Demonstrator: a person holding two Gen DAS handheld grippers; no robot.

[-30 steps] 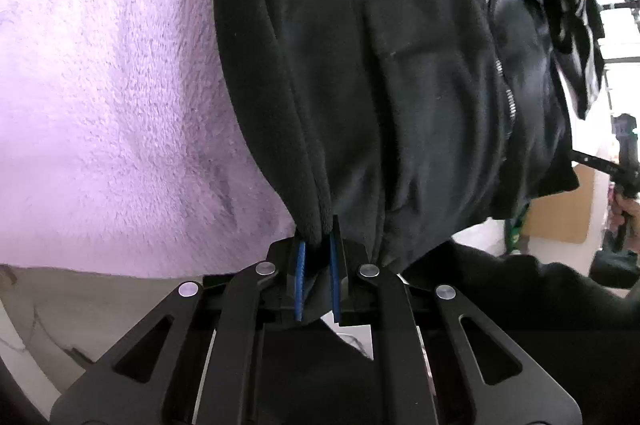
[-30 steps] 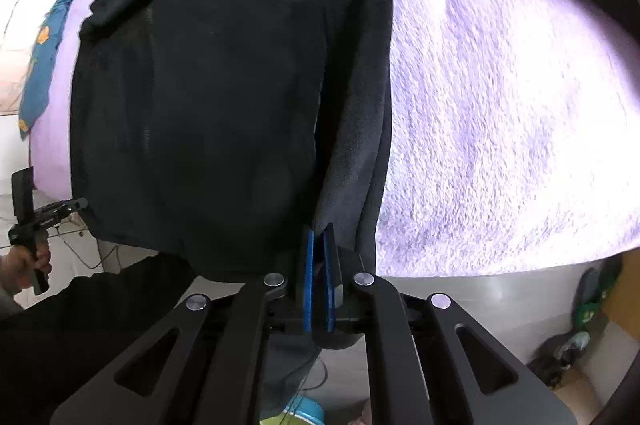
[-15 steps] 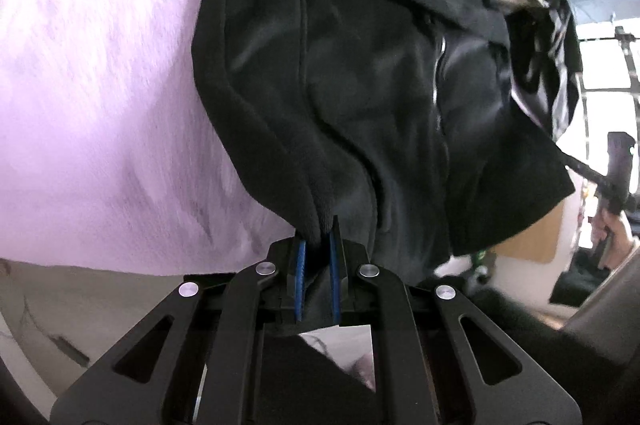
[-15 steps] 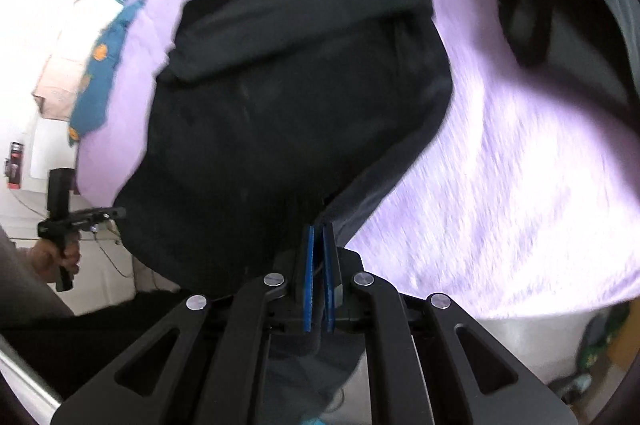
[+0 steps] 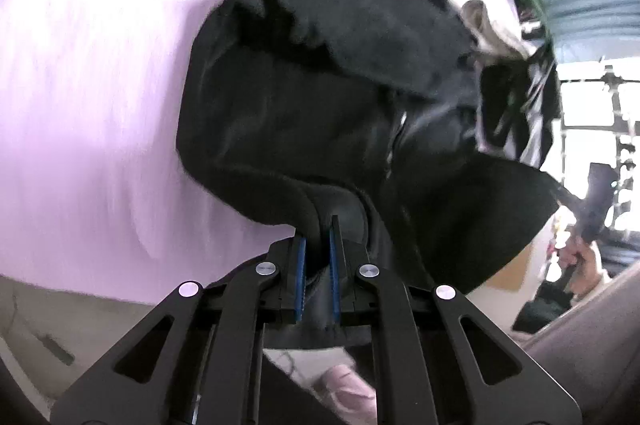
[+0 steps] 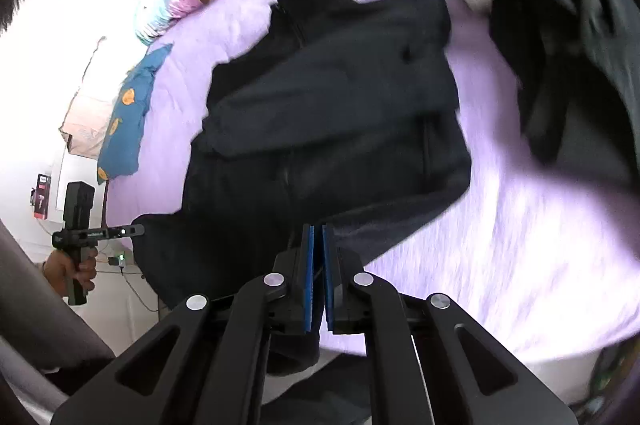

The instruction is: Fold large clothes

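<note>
The black jacket (image 5: 320, 129) lies on the lilac bed (image 5: 88, 73), its near hem pinched in both sets of jaws: left gripper (image 5: 318, 245) and right gripper (image 6: 316, 249) clamp the fabric. Since a second ago, both have lifted the hem higher, showing more of the bed.

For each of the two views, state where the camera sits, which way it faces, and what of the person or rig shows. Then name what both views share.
Left wrist: on the left gripper, facing down at the black jacket; the other hand shows at right.
Right wrist: on the right gripper, facing down at the jacket; the left hand shows.
Shared: the jacket on the purple blanket, both grippers shut on its hem.
</note>
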